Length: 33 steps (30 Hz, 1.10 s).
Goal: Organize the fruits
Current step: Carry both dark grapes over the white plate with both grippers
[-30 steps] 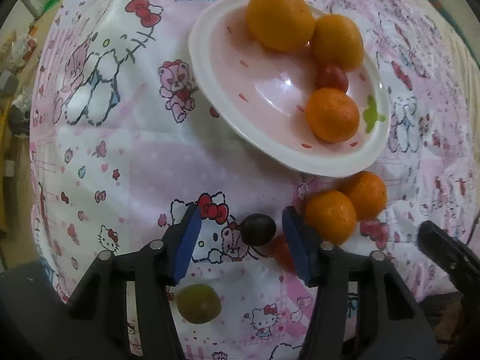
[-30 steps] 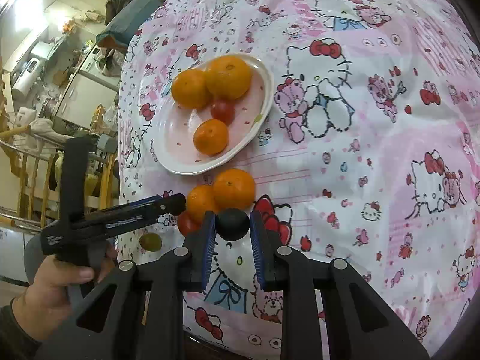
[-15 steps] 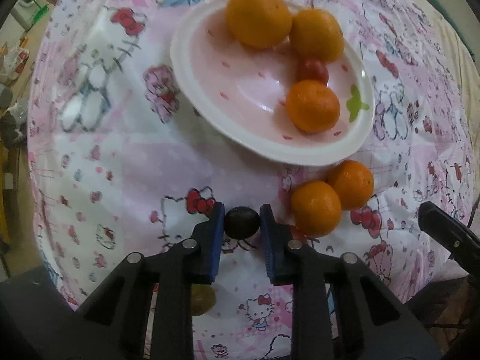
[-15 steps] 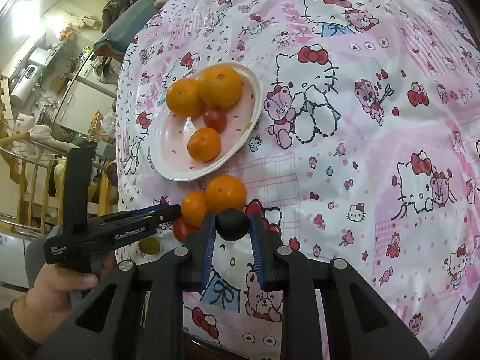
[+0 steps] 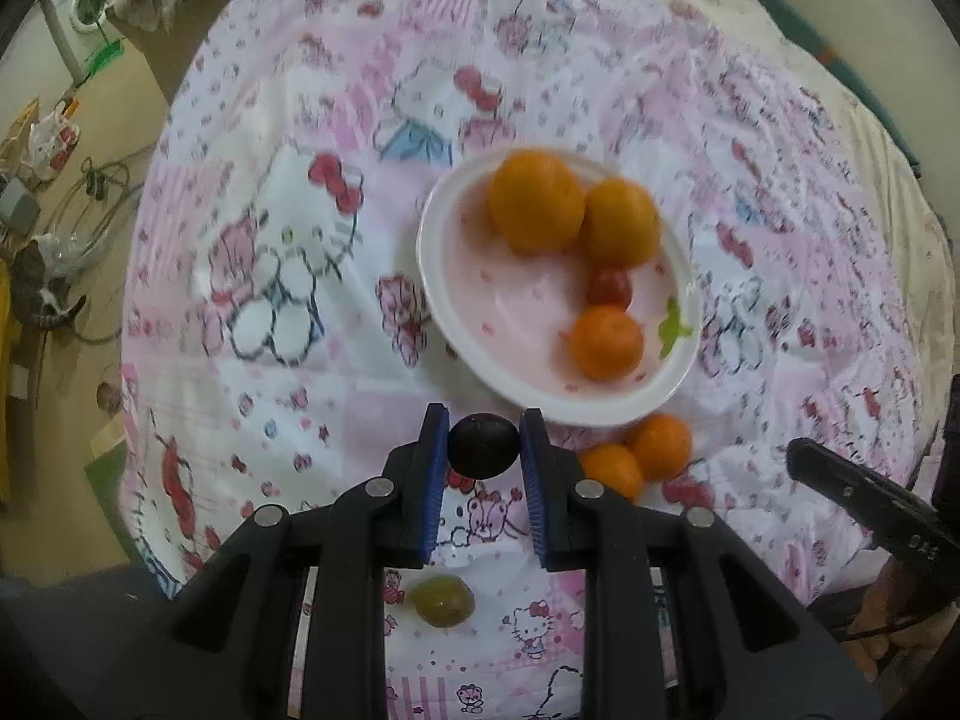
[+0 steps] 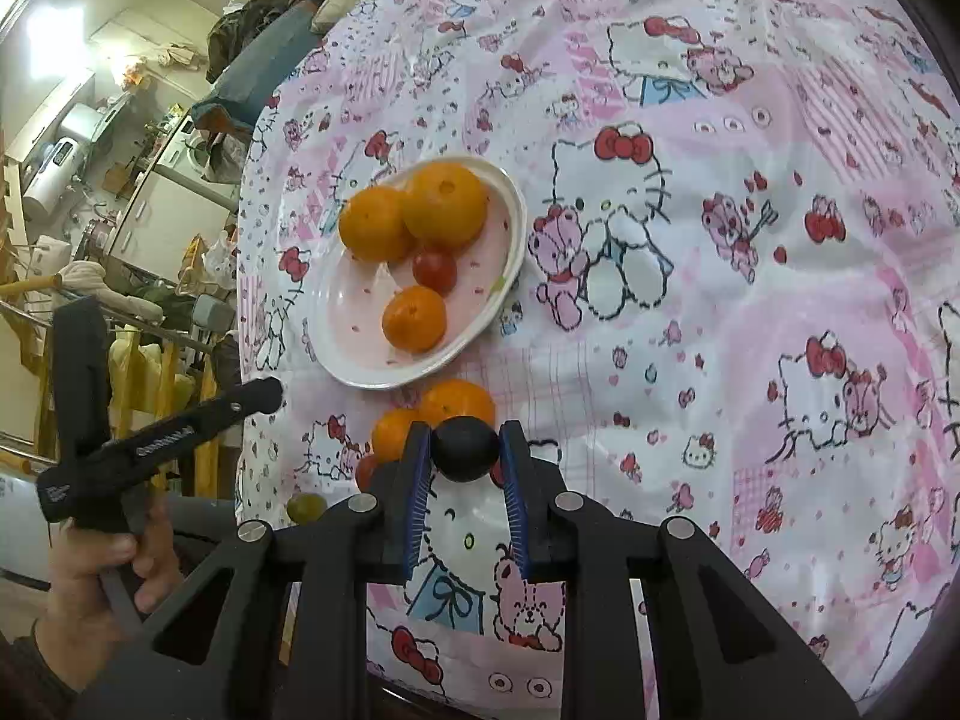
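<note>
My left gripper (image 5: 483, 427) is shut on a dark grape (image 5: 483, 447) and holds it above the cloth, just short of the pink plate (image 5: 433, 282). On the plate lie three oranges (image 5: 534, 201) and a cherry tomato (image 5: 609, 286). Two more oranges (image 5: 659, 446) sit on the cloth beside the plate, and a green grape (image 5: 442, 601) lies under the left gripper. My right gripper (image 6: 466, 433) is shut on a second dark grape (image 6: 466, 451), near the loose oranges (image 6: 457, 402) and a red tomato (image 6: 363, 472).
A pink cartoon-print tablecloth (image 6: 750, 276) covers the round table. Its edge drops off at the left to a cluttered floor (image 5: 66, 192). A hand (image 6: 102, 564) holds the left gripper's handle at the lower left of the right wrist view.
The left gripper's jaws closed on the dark grape and lifted it off the cloth, so the table now looks farther away. The right gripper kept still with its grape.
</note>
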### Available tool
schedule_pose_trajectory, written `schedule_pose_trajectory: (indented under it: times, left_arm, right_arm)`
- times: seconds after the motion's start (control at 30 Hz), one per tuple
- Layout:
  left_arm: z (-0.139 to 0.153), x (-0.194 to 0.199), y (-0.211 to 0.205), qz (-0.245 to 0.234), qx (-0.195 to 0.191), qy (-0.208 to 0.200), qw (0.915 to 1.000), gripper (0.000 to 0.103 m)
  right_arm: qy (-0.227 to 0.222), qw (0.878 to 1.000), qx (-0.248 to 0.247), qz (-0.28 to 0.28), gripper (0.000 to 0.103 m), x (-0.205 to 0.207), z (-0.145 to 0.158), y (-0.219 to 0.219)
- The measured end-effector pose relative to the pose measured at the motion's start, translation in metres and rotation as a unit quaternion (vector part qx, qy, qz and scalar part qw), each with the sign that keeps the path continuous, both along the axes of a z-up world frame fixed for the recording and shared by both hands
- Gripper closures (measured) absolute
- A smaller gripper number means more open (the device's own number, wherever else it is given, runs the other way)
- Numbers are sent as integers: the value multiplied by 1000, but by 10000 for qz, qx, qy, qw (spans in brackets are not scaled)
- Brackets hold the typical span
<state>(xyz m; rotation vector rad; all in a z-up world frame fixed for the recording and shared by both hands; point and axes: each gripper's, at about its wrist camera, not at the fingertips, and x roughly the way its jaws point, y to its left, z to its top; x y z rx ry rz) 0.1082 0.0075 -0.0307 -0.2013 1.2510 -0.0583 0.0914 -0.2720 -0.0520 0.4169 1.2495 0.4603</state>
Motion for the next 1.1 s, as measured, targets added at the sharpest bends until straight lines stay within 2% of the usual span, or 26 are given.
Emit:
schedule_pose_trajectory:
  times: [0.27,0.53,0.93,1.1]
  left_arm:
    - [22,25,-6,-207,132,-208,9995,83]
    - [19,48,-5,-288,285,-113,9991,83]
    - [-7,77,-18,-459,258,73,9986,83]
    - [-23,87,-23,-580,311,251,9975,83]
  right_arm:
    - [-355,9993,-15,98,79,18,22,3]
    - [-781,9968,12,155,79,46,44,5]
    - [-694,9973,-52,241,79,82,24,13]
    - [-530,9979,-96,369,79,99,5,24]
